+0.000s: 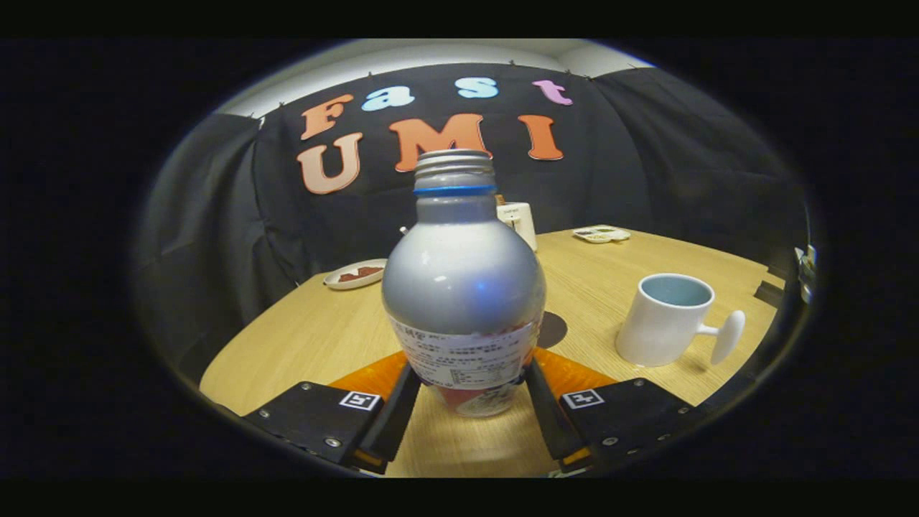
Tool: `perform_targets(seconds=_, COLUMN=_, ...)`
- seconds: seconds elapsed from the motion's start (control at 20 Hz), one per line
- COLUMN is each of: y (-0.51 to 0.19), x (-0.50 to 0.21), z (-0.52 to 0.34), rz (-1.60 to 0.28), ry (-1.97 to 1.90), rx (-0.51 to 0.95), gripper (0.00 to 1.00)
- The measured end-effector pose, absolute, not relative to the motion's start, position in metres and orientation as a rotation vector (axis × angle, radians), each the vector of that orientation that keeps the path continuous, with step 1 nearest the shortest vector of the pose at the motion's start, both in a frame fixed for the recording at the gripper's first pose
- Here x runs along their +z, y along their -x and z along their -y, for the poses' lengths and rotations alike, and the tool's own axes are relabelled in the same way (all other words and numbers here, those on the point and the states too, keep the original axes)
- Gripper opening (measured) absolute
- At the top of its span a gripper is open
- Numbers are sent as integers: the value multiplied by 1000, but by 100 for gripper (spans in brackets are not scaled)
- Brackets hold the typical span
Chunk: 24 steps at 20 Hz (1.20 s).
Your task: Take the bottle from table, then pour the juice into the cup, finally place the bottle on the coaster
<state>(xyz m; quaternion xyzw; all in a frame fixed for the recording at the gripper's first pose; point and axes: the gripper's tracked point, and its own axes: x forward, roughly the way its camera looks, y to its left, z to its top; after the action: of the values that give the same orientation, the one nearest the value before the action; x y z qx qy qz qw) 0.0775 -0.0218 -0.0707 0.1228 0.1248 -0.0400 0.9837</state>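
The tongs (pixel 470 391) are clamped on the lower body of the silver round-shouldered metal bottle (pixel 463 287), uncapped and upright in the frame's centre over the pale wooden bench (pixel 301 337). The white ceramic cup (pixel 664 319) at right looks empty, so pouring remains, then the dark round coaster (pixel 554 329) behind the bottle.

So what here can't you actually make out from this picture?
- Coaster: the bottle, held between the gripper fingers, covers most of it in the gripper view.
- Juice level: the bottle's wall is opaque.
- White container behind the bottle: half covered.
- Contents of the two far dishes: too small.
- Cup: its bottom can't be seen.
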Motion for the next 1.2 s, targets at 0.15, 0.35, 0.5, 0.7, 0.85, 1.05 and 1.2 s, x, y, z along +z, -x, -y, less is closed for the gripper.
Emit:
perform_targets(seconds=0.15, y=-78, x=-67, z=27, rz=-248, ry=-329, rx=-95, gripper=77)
perform_targets(seconds=0.35, y=-79, x=-61, z=29, rz=-258, ry=-468, rx=-99, gripper=77)
perform_targets(seconds=0.5, y=-81, x=-56, z=30, rz=-254, ry=-541, rx=-101, gripper=77)
perform_targets(seconds=0.7, y=-80, x=-52, z=37, rz=-253, ry=-665, rx=-118, gripper=77)
perform_targets(seconds=0.85, y=-87, x=-50, z=42, rz=-251, ry=-777, rx=-129, gripper=77)
perform_targets(seconds=1.05, y=-93, x=-54, z=52, rz=-267, ry=-929, rx=-174, gripper=77)
perform_targets(seconds=1.2, y=-95, x=-51, z=52, rz=-267, ry=-1043, rx=-177, gripper=77)
